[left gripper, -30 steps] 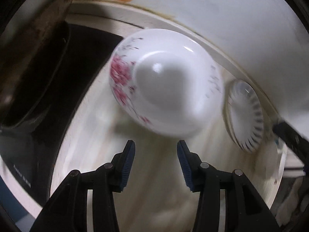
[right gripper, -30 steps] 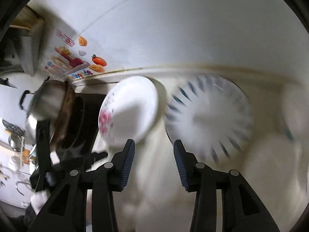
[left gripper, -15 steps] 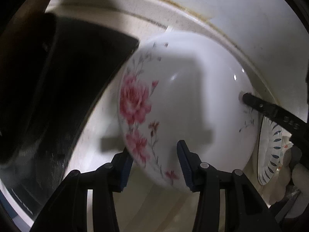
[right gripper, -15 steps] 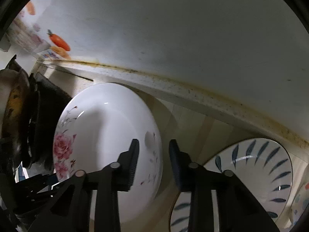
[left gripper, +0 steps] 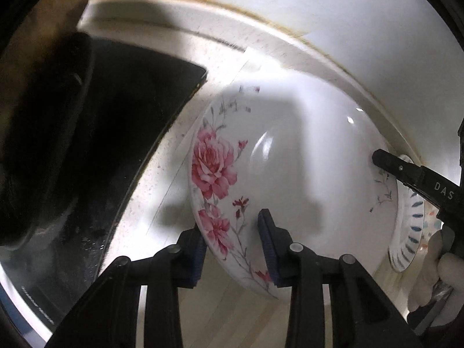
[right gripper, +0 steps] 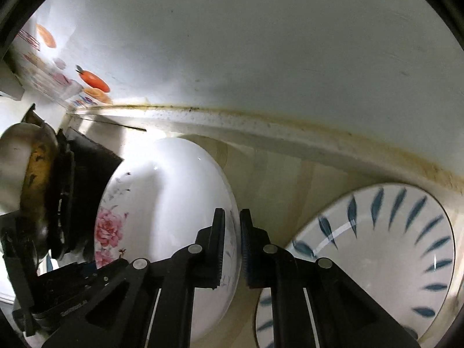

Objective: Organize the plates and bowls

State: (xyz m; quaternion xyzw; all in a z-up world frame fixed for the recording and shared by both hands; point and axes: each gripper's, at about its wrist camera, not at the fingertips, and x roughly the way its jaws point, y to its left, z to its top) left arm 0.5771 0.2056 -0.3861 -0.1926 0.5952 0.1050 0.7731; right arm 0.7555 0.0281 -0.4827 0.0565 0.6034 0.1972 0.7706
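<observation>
A white bowl with pink roses (left gripper: 304,174) sits on the pale counter; it also shows in the right wrist view (right gripper: 174,203). My left gripper (left gripper: 232,240) straddles its near rim with the jaws still apart, one finger outside and one inside. My right gripper (right gripper: 232,243) is shut on the bowl's opposite rim; its finger (left gripper: 406,171) shows in the left wrist view. A white plate with blue leaf marks (right gripper: 377,261) lies to the right of the bowl, seen edge-on in the left wrist view (left gripper: 411,232).
A black stove top (left gripper: 121,133) lies left of the bowl, with a blackened metal pot (right gripper: 26,179) on it. A white wall with fruit stickers (right gripper: 92,78) runs behind the counter. A stained ledge (right gripper: 290,127) edges the wall.
Both grippers have closed in on the rose bowl from opposite sides. The right jaws have narrowed onto its rim; the left jaws now straddle the near rim.
</observation>
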